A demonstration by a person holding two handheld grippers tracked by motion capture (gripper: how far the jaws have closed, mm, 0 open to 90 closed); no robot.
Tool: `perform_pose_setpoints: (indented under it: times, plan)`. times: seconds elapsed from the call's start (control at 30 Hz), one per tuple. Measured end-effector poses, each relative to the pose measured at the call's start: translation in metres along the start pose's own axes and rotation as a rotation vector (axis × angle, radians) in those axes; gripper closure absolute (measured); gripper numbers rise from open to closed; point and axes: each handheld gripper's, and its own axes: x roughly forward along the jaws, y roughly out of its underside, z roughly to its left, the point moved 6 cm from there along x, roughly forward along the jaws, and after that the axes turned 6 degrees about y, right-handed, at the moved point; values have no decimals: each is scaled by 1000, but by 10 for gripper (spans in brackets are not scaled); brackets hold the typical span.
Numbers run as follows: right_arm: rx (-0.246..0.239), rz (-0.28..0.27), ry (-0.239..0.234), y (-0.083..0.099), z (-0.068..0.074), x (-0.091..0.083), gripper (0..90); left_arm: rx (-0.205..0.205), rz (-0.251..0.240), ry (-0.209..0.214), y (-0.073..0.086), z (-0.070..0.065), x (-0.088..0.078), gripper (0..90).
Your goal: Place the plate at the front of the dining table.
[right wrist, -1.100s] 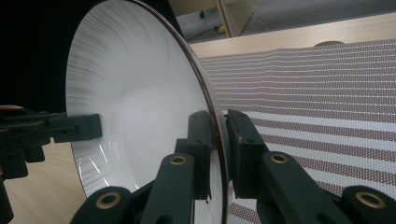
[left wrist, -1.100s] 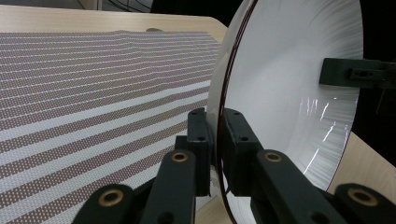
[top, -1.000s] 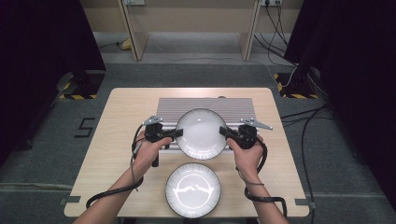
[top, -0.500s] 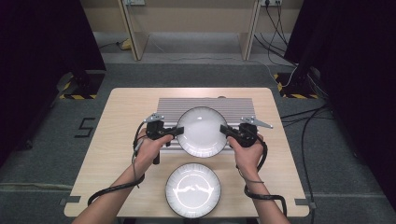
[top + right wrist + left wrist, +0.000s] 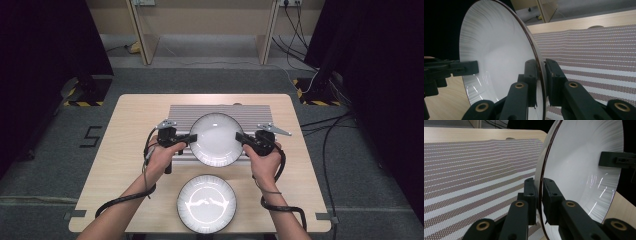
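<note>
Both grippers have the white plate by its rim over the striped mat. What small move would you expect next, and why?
Probably lower it gently and level onto the striped mat, then open both grippers. The left gripper and right gripper pinch opposite edges of the white plate, which sits directly above the mat; the second plate lies at the table's near edge, out of the way.

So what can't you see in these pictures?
- High view: the round white plate with a dark rim covers the middle of the striped place mat.
- Left gripper view: the plate's underside is turned away.
- High view: the second white plate near the table's front edge is washed out by glare.
</note>
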Motion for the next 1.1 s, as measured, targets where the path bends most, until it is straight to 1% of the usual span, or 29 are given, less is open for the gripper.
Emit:
perform_pose_setpoints:
  times: [0.1,0.43,0.77,1.1]
  plan:
    - [5,2,4,-1,0,2,804,4,0,-3,-1,2,2,809]
    - [2,6,10,-4,-2,6,803,-6,3,-9,-2,5,6,807]
    - [8,8,18,-6,-6,11,802,0,14,-19,-5,9,11,805]
    - [15,12,27,-6,-9,17,802,-17,19,-22,-5,14,17,803]
